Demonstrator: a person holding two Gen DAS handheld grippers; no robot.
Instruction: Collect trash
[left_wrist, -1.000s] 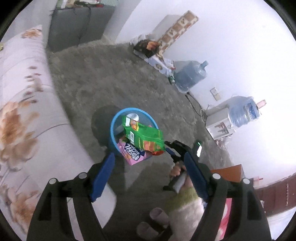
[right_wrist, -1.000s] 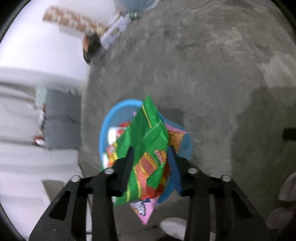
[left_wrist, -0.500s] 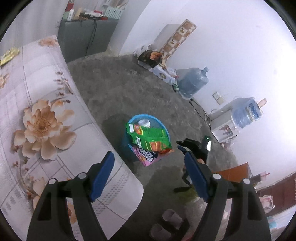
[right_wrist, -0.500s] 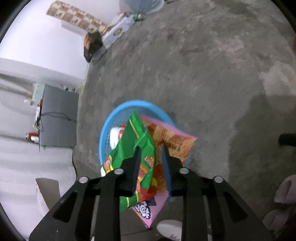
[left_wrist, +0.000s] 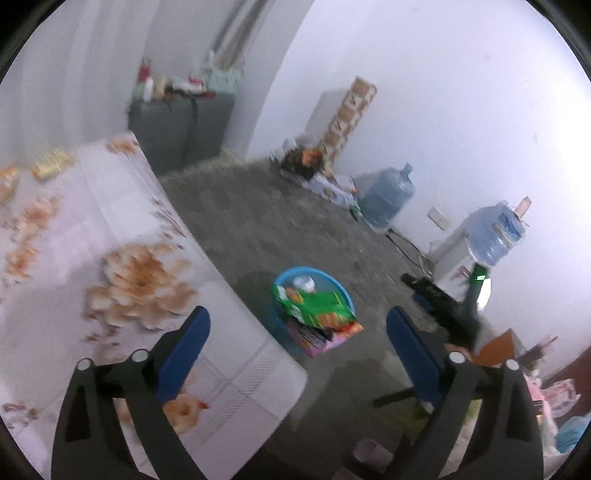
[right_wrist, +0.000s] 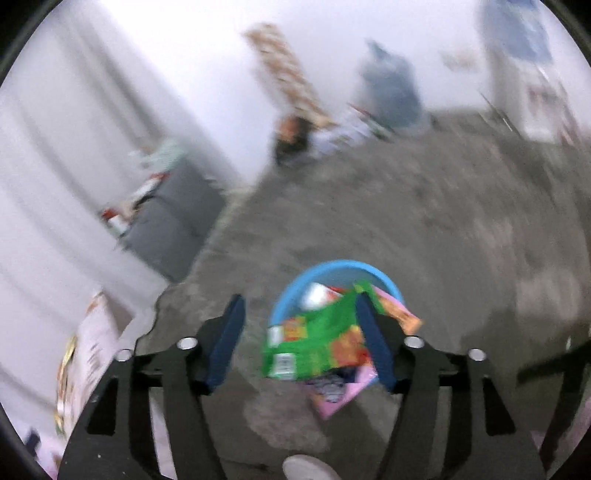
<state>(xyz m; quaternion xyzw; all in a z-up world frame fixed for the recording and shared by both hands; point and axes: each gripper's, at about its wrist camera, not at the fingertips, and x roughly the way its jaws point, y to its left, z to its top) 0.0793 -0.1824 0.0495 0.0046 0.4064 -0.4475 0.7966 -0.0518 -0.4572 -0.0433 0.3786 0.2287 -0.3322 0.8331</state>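
Note:
A blue trash basket (left_wrist: 334, 286) stands on the grey floor beside the table; it also shows in the right wrist view (right_wrist: 343, 269). A green snack bag (left_wrist: 317, 304) lies across its top over a pink wrapper (left_wrist: 321, 339). The same green bag (right_wrist: 314, 343) and pink wrapper (right_wrist: 340, 391) show in the right wrist view. My left gripper (left_wrist: 297, 349) is open and empty, raised over the table's corner. My right gripper (right_wrist: 301, 343) is open and empty, above and short of the basket. It also shows in the left wrist view (left_wrist: 443, 306).
A table with a floral cloth (left_wrist: 110, 258) fills the left, with small wrappers (left_wrist: 51, 168) at its far end. A grey cabinet (left_wrist: 177, 125), water jugs (left_wrist: 388, 195), a dispenser (left_wrist: 491, 236) and clutter line the walls. Slippers (left_wrist: 369, 454) lie below.
My right gripper opened and let go of the green bag, which now rests on the basket. Both grippers rose and pulled back; the views are blurred by motion.

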